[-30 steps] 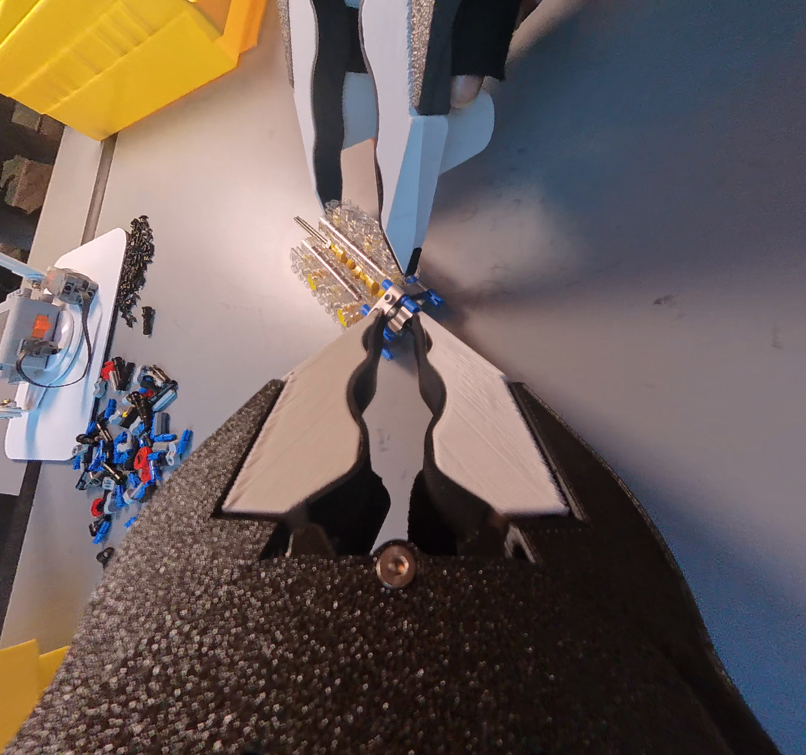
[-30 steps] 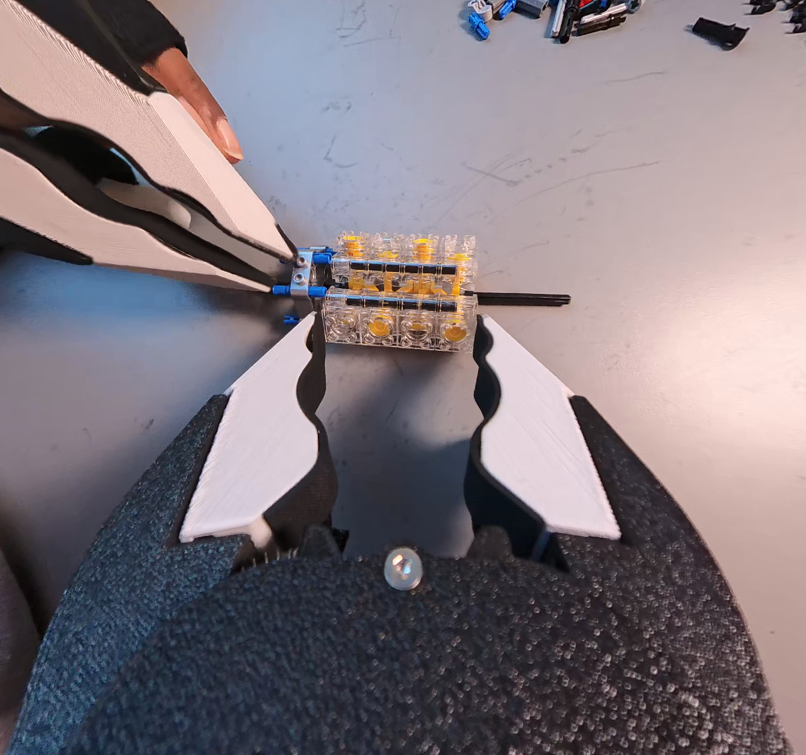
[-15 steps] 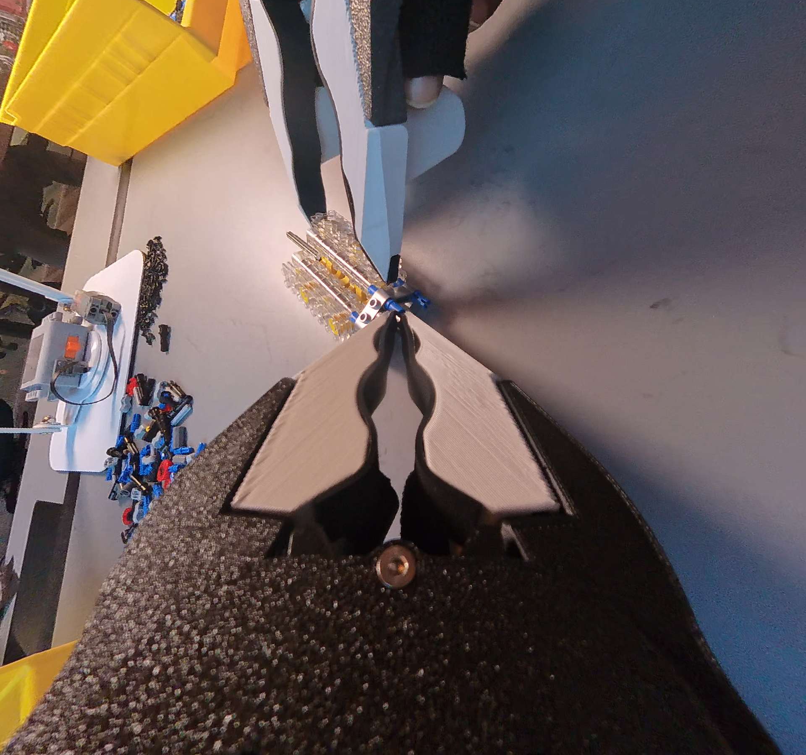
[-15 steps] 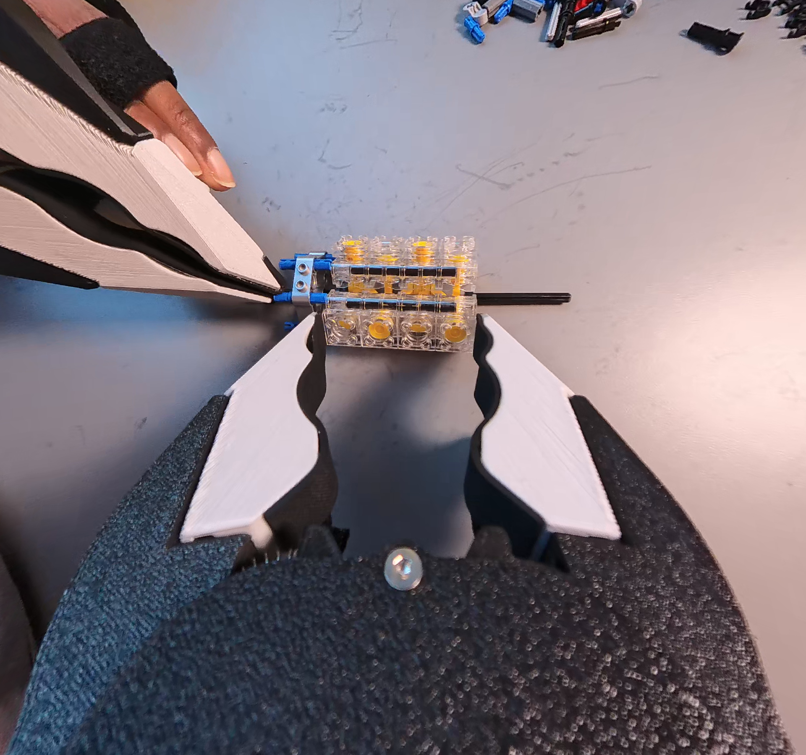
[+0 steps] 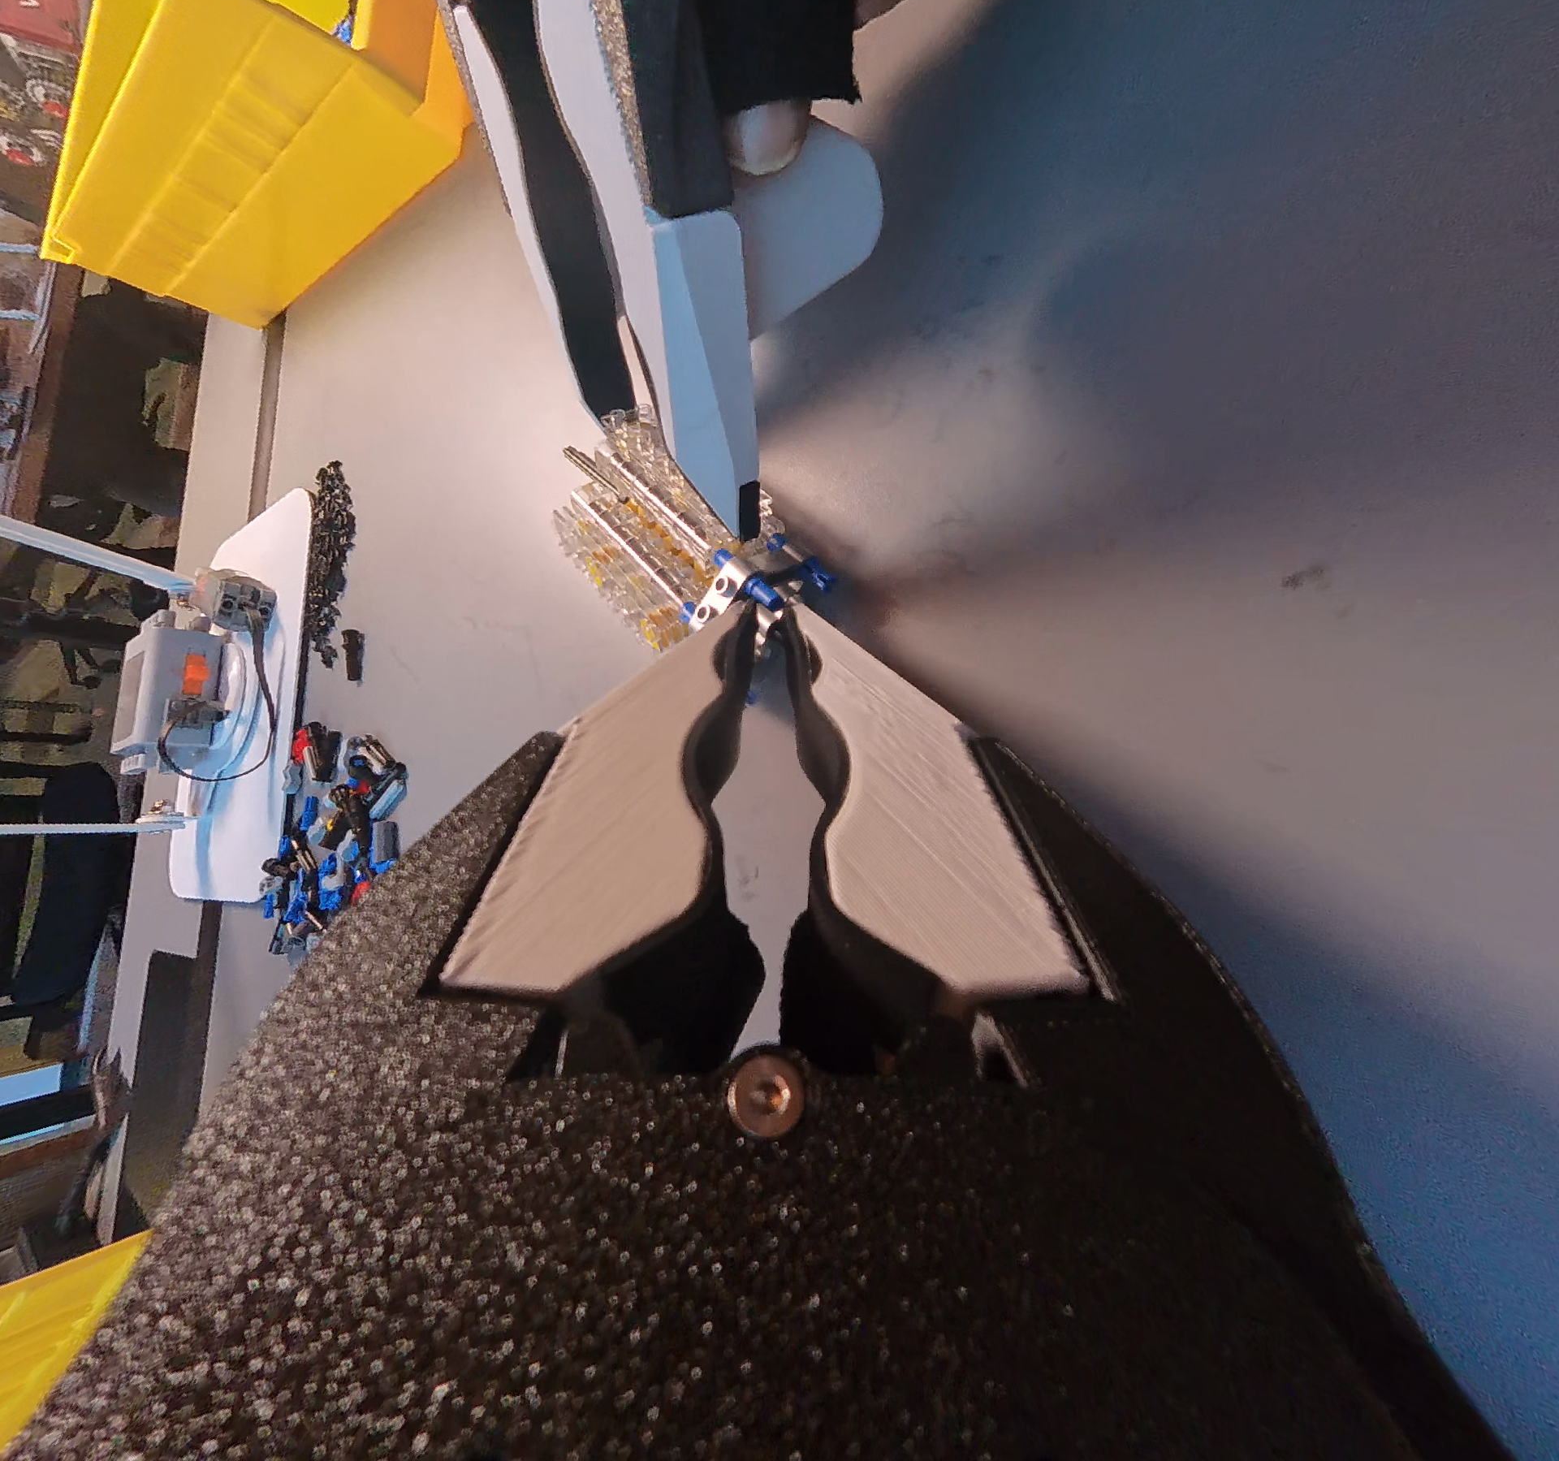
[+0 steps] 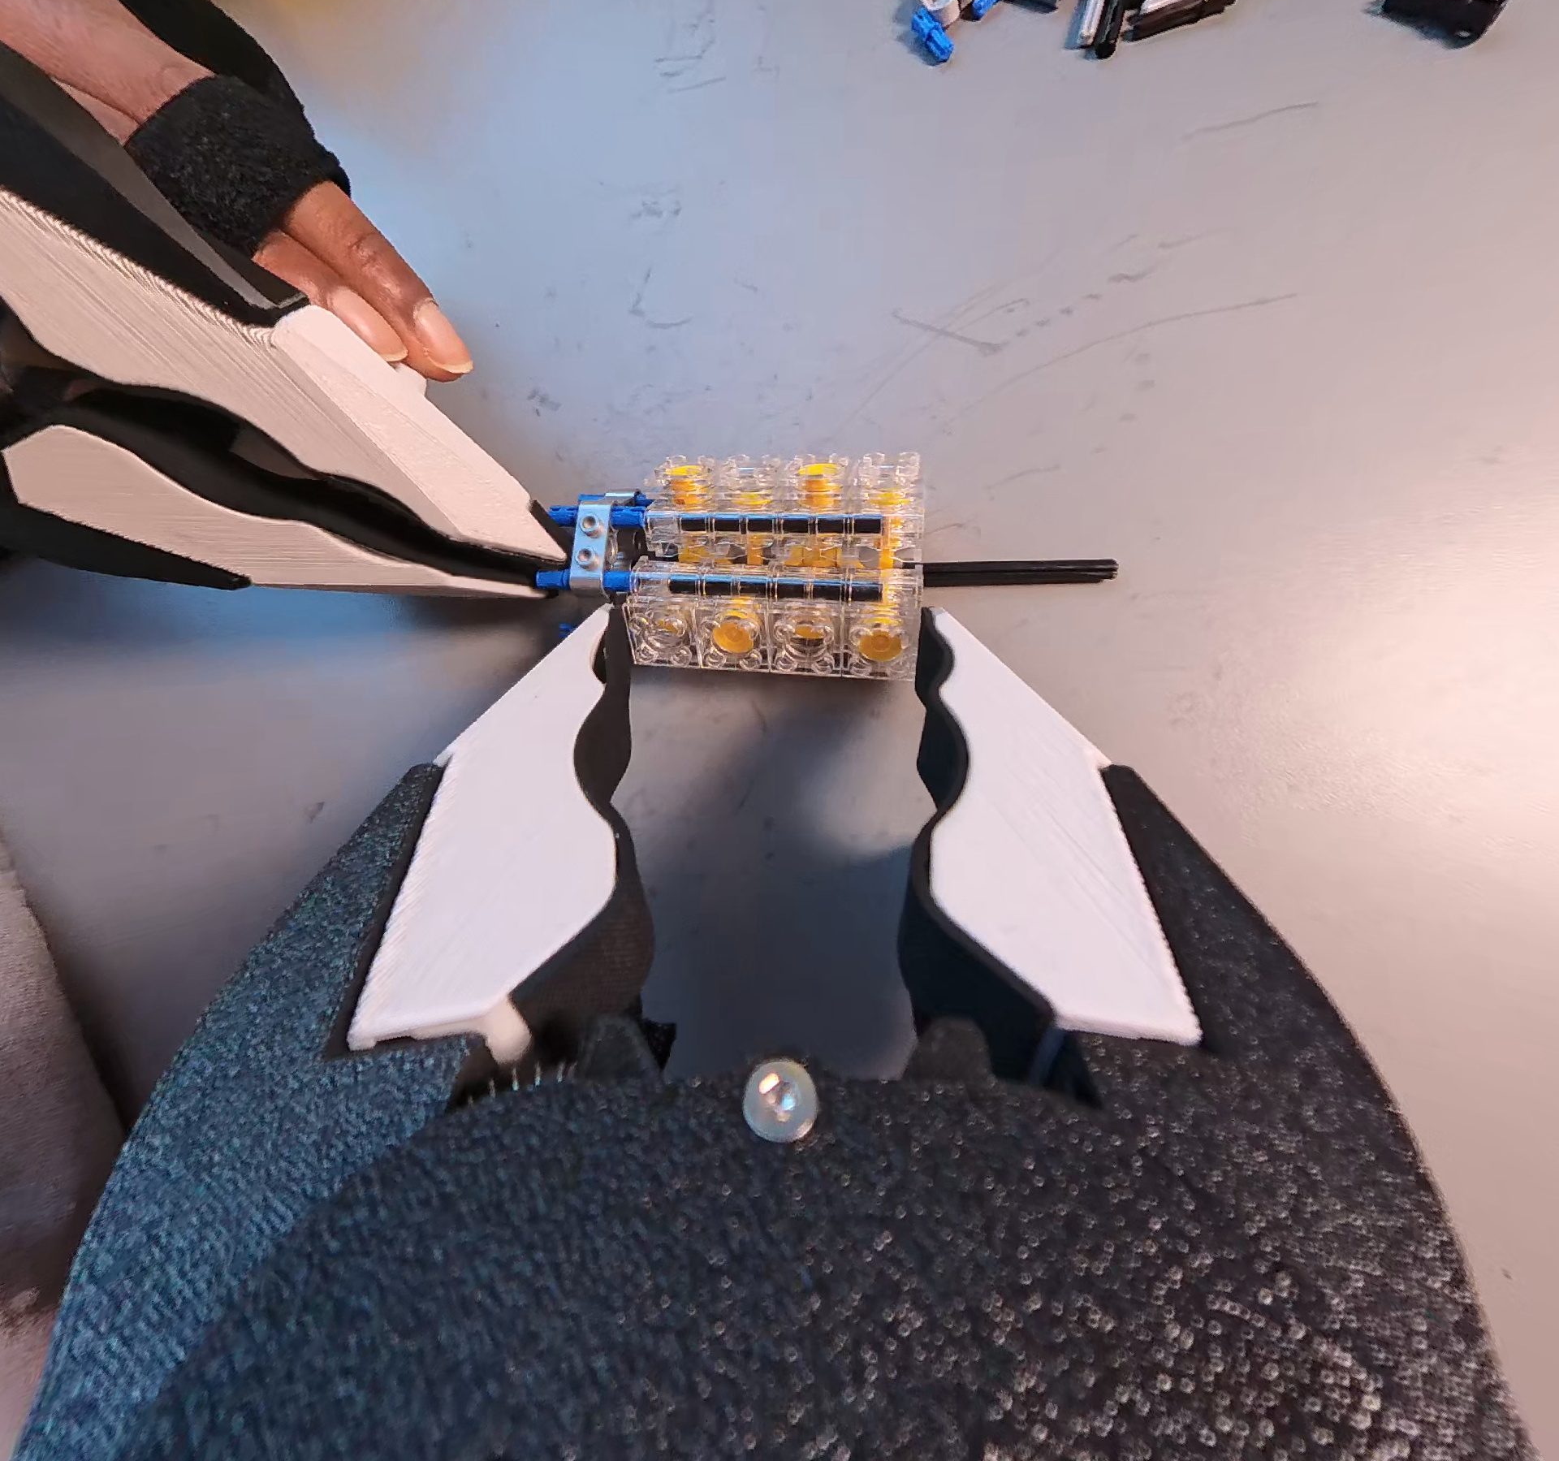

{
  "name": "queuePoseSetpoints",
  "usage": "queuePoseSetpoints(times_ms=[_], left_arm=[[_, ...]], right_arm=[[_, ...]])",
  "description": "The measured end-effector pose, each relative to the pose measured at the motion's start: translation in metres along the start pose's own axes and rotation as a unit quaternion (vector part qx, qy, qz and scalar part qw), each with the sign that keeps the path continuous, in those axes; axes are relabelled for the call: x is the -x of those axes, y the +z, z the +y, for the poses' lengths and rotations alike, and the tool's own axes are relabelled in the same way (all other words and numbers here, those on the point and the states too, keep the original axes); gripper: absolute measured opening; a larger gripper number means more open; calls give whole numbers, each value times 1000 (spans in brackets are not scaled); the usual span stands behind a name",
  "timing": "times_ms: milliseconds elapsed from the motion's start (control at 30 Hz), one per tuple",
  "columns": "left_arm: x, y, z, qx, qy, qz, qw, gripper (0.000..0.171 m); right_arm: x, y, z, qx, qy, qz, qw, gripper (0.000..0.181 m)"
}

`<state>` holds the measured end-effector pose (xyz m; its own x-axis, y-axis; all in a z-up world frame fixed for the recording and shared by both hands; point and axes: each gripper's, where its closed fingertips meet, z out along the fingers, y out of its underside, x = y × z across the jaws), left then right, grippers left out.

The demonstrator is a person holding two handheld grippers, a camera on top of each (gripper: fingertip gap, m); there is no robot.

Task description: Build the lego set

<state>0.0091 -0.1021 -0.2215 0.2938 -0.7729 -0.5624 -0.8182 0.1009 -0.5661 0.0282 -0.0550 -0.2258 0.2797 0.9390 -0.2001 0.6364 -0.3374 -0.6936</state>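
My right tool (image 6: pixel 763 644) brackets the clear brick block (image 6: pixel 776 568) on the desk (image 6: pixel 1097 324), its fingers spread as wide as the block and touching both ends. My left tool (image 5: pixel 763 644) is nearly closed, pinching the small grey connector (image 6: pixel 590 543) at the block's left end. I'd keep the block braced and work straight along the black rod (image 6: pixel 1021 570) that pokes out of the block's right end.

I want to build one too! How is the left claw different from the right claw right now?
The left claw is pinched shut on the small grey connector with blue pins; the right claw is spread wide around the clear brick block. The left claw comes at the block's end, the right claw at its long side. Both have white fingers with black pads.
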Motion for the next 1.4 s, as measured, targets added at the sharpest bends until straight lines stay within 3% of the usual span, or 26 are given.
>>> queuePoseSetpoints(times_ms=[700, 1400], left_arm=[[0, 6, -3, 16, 13, -18, 1000, 0], [-1, 7, -3, 18, -1, -20, 1000, 0]], right_arm=[[-1, -3, 2, 25, 11, -23, 999, 67], [-2, -3, 8, 18, -23, -1, 1000, 66]])
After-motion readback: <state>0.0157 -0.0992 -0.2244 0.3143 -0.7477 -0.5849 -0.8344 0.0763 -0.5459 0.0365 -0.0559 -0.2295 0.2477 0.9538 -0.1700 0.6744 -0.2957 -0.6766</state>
